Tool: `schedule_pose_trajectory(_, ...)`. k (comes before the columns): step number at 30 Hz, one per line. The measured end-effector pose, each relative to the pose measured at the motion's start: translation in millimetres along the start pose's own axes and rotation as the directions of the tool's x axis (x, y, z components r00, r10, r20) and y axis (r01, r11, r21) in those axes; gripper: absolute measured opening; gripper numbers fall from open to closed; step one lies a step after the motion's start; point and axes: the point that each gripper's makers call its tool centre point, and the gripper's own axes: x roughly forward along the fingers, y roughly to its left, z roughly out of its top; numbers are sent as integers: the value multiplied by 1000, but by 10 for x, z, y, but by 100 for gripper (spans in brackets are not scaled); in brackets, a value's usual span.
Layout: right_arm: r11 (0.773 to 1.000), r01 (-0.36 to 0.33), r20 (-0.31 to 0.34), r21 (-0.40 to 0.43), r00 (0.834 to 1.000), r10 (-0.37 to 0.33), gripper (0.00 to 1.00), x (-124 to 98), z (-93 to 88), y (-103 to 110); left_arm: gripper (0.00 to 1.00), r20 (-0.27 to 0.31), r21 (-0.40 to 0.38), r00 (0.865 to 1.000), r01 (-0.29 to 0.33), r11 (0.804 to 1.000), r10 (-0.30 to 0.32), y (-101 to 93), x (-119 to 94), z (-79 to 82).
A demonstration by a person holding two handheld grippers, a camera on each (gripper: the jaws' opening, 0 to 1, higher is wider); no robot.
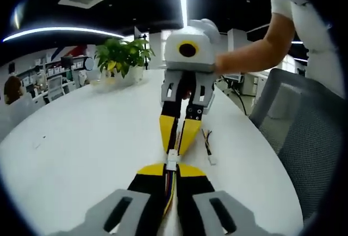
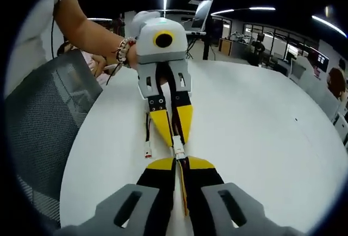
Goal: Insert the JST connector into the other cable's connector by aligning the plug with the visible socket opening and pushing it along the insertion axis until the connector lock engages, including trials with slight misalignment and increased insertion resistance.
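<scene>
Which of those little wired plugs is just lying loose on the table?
The spare cable beside the grippers, its white plug resting on the white table. The other white connectors are pinched between the two grippers' yellow tips.

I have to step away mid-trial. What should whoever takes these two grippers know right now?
Left gripper: shut on its cable, white connector at the fingers' tips.
Right gripper: shut on the other cable, tip to tip with the left over the white table.
The two connectors meet between the tips; whether the lock has engaged cannot be told.
A spare cable lies loose on the table beside them.
Left: probably keep pushing along the axis and check the lock.
</scene>
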Motion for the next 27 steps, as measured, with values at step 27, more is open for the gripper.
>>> schedule_pose_trajectory(27, 997, 70, -46, 23, 997, -69, 6, 103, -316, -209, 8, -112, -69, 991, -75, 995, 67, 201, 141, -302)
